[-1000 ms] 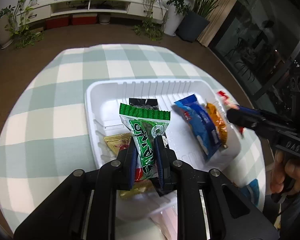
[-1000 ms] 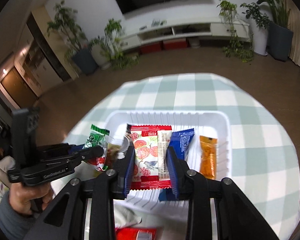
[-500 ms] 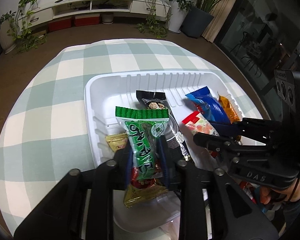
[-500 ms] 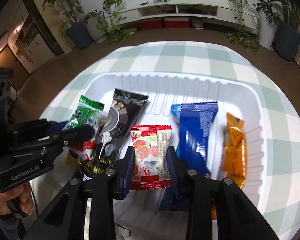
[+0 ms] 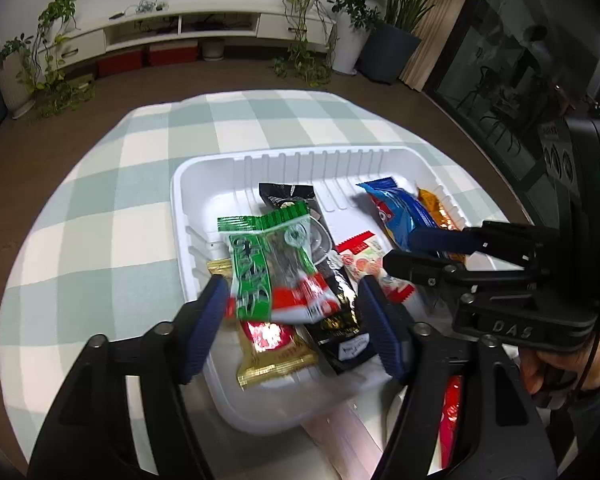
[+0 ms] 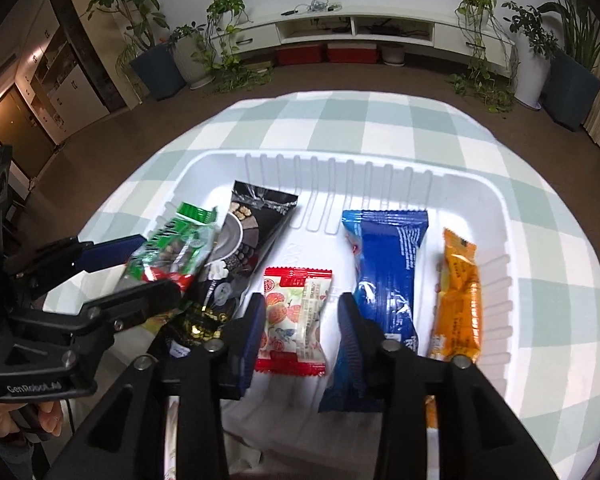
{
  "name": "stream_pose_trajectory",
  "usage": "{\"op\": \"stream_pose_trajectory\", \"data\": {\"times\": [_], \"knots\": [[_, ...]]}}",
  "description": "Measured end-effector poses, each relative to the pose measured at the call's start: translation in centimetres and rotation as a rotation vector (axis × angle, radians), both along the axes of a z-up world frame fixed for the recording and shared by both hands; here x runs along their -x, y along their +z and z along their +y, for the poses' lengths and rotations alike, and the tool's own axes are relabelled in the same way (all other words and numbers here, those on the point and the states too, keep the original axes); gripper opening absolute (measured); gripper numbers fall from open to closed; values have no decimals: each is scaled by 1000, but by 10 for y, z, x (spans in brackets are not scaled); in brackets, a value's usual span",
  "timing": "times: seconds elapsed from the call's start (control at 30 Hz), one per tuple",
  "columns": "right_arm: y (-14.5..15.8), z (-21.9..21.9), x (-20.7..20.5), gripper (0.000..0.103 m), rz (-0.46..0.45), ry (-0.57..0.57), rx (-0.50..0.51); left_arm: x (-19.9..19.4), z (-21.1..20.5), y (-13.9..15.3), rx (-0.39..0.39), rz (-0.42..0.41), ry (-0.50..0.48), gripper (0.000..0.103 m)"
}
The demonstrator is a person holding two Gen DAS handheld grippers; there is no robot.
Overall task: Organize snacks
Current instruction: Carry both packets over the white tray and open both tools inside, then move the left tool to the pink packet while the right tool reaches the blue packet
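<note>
My left gripper (image 5: pixel 294 324) hovers over the near left corner of the white tray (image 5: pixel 300 152). Its jaws are opening, and the green snack packet (image 5: pixel 268 264) hangs blurred between them, free of both pads. Under it lie a black packet (image 5: pixel 332 280) and a gold one (image 5: pixel 272 348). My right gripper (image 6: pixel 300 320) is low in the tray (image 6: pixel 340 156). Its jaws are opening around the red-and-white packet (image 6: pixel 296 312), which lies flat on the tray floor clear of the pads. A blue packet (image 6: pixel 384 264) and an orange packet (image 6: pixel 458 296) lie to its right.
The tray sits on a round table with a green-and-white checked cloth (image 5: pixel 112 208). A red packet (image 5: pixel 450 412) lies outside the tray's near edge. A person's hand (image 6: pixel 20 428) holds the left gripper (image 6: pixel 156 268). Beyond the table are the brown floor, potted plants and a white cabinet.
The left jaws have spread wide and let go of the green packet, which tips towards the black packet. The right gripper has sunk into the tray and its jaws have widened off the red-and-white packet.
</note>
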State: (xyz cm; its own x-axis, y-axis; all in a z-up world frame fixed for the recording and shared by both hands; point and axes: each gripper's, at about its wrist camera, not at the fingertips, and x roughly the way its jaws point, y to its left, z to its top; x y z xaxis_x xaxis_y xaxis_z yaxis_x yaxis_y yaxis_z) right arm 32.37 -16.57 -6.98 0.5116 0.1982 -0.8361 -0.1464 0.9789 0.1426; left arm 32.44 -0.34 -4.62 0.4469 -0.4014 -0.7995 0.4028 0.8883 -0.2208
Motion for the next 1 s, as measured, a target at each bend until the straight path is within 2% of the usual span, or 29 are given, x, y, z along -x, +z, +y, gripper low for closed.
{"op": "stream_pose_trajectory", "data": {"times": [0.07,0.13,0.2,0.3,0.4,0.47,0.67,0.83,1.0], "knots": [[9,-2,4,64,-24,-4,-2,8,3,7,8,-11,4,75],[18,-7,9,71,-42,-13,-17,17,8,14,16,-23,15,80],[26,-13,14,73,-47,-27,-36,28,13,21,35,-37,26,94],[37,-26,21,80,-68,-64,-74,47,19,29,59,-46,29,95],[46,-39,33,81,-84,-96,-117,69,23,31,97,-34,17,99],[53,-49,47,81,-103,-113,-134,87,24,32,95,-49,13,101],[64,-76,111,85,-181,-169,-180,142,30,31,136,-96,26,102],[49,-95,171,88,-203,-240,-219,198,23,30,191,-172,-9,102],[21,-93,219,88,-175,-276,-219,238,-3,16,140,-181,-58,102]]}}
